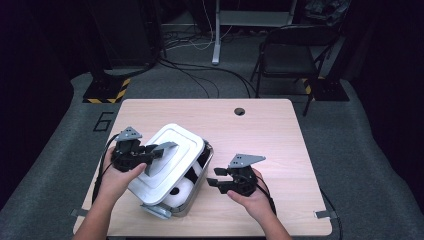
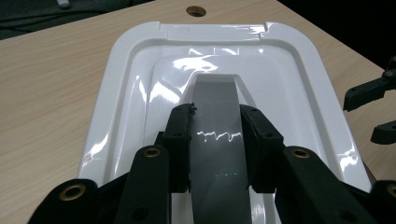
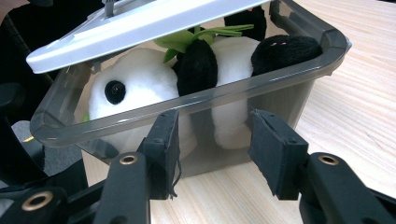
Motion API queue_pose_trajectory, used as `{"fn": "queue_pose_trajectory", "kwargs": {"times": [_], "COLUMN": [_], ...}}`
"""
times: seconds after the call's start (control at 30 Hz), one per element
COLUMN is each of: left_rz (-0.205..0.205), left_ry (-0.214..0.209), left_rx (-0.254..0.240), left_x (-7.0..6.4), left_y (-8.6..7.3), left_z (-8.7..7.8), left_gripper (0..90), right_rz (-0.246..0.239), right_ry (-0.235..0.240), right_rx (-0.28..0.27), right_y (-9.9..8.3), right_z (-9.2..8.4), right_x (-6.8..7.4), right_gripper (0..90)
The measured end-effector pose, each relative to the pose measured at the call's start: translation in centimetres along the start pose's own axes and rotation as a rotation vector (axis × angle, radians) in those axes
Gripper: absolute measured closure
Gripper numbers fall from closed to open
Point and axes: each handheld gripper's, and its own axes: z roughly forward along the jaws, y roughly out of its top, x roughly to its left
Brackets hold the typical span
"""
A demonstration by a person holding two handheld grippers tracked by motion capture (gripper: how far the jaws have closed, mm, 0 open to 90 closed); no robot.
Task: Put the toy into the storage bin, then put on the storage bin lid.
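Closest to the person, at the near edge of the wooden table (image 1: 280,150), two hands come in, and each one holds a black gripper.

The right gripper (image 1: 218,179) sits low, just beside the see-through box (image 3: 261,88). Its two fingers (image 3: 164,144) are apart. There is nothing between them. They point at the side wall of the box but do not touch it.

Inside the box lies a soft toy panda (image 3: 140,88). It is white with black ears, black arms and a black eye. Something green (image 3: 196,35) pokes up near its head.

The left gripper (image 1: 156,152) is on the other side of the box. Its two fingers (image 2: 180,135) are clamped on the grey handle (image 2: 217,140) of the white lid (image 2: 289,79). The handle runs right between the fingers, and they press on it from both sides.

The lid is tilted. It lies over the box, with one side raised, so there is a gap and the panda shows under it.

The box stands on the left part of the table, near the person.

Farther off, the table has a small round hole (image 1: 239,111) near its far edge. Behind the table, a dark folding chair (image 1: 292,52) stands on the grey floor (image 1: 370,150), and cables (image 1: 200,75) lie there too.
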Motion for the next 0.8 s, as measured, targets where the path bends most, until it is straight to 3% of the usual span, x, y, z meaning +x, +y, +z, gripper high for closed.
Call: {"fn": "queue_pose_trajectory", "kwargs": {"times": [0.8], "left_rz": [0.030], "left_ry": [-0.062], "left_rx": [0.029], "left_x": [-1.9], "left_y": [-0.3], "left_z": [1.6], "left_gripper": [66.2], "right_rz": [0.004], "right_ry": [-0.009], "right_rx": [-0.013], "right_y": [0.0], "right_z": [-0.3], "right_x": [-0.2], "right_gripper": [51.6]}}
